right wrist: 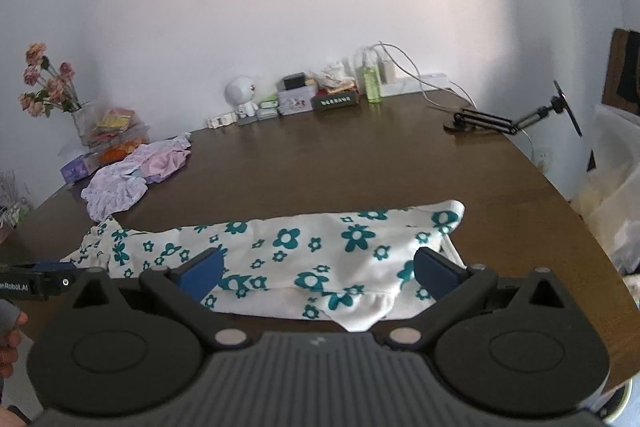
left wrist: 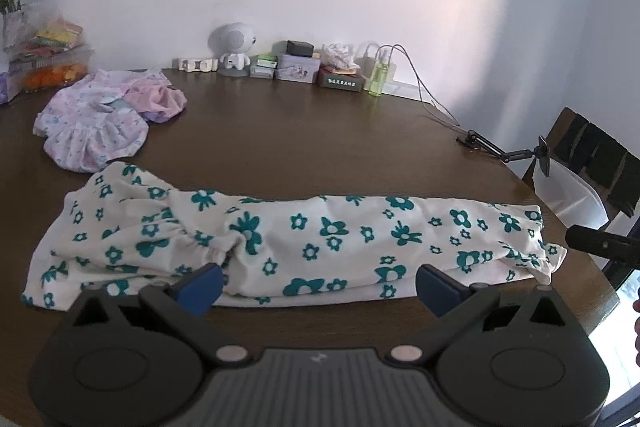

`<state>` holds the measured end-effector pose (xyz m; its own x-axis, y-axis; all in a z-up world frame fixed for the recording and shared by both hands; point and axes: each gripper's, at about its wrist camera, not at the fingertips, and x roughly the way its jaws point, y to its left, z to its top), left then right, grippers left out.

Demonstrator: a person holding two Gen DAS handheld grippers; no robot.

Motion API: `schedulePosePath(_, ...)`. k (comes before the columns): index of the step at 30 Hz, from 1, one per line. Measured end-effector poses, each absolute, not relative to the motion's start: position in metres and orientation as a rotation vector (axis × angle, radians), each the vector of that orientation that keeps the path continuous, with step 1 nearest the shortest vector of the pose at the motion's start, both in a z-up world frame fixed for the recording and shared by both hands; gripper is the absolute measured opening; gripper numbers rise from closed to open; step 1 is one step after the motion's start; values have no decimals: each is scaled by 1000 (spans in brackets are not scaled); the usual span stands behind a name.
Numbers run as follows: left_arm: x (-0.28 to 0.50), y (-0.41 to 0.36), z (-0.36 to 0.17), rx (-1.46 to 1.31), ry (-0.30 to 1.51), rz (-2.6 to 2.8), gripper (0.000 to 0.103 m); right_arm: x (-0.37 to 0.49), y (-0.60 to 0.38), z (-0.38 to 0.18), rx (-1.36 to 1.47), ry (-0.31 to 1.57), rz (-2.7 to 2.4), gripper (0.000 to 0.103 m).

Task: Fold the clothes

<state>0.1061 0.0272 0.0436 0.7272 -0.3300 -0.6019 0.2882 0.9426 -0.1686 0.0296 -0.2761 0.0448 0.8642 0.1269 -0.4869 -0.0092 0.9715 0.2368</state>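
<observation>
A flowered garment (left wrist: 304, 243) lies folded lengthwise along the desk's (left wrist: 320, 131) near edge; left gripper (left wrist: 320, 285) and right gripper (right wrist: 318, 273) hover spread, empty.

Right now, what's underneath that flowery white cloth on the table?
Around the flowery cloth only the brown table shows. The cloth is doubled over itself, so anything lying beneath or between its layers is covered and cannot be seen.
</observation>
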Motion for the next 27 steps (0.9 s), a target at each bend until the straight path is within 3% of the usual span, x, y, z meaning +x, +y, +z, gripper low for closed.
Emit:
schedulePosePath(14,117,-8,46,14,677,-411,101,35,-311,33,304,629,-24,103)
schedulePosePath(27,156,-101,48,130,697,-566,101,56,-350,8,442,713,-51,103)
